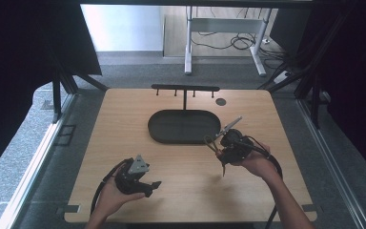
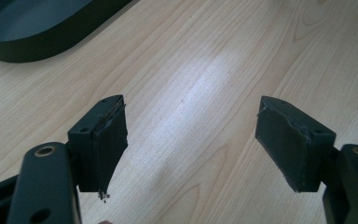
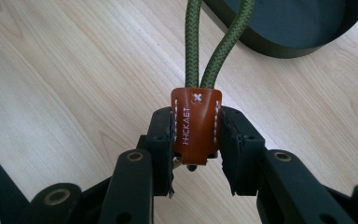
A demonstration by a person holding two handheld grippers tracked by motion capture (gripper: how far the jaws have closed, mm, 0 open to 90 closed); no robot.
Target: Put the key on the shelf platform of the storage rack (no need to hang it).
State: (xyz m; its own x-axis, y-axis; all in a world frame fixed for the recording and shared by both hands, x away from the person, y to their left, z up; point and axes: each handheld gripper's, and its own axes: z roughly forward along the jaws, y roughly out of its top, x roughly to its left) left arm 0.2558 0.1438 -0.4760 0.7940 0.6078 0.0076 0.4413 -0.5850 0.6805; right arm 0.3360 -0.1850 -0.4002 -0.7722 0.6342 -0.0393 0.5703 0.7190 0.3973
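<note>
While your left hand rests low at the lower left of the high view, the left gripper (image 1: 145, 183) sits just above the table (image 1: 124, 124) with its fingers (image 2: 103, 140) spread wide apart and nothing between them; in the left gripper view you see bare wood in the gap, and the edge of the dark oval tray (image 2: 37, 42) in the upper left corner.

Moving toward the middle of the high view, the tray (image 1: 158, 133) lies on the table, and behind it stands a black T-shaped rack (image 1: 185, 88) with small pegs under its bar. A small dark round spot (image 1: 220, 101) sits on the table to the right of the rack.

Further right, just beside the tray's right end, your right hand holds the right gripper (image 1: 219, 148) above the table. Its fingers (image 3: 161, 140) are clamped on the brown leather tab (image 3: 196, 123) of a keychain, one on each side. From the tab a green cord loop (image 3: 219, 46) runs toward the top of the right gripper view, in front of the tray.
</note>
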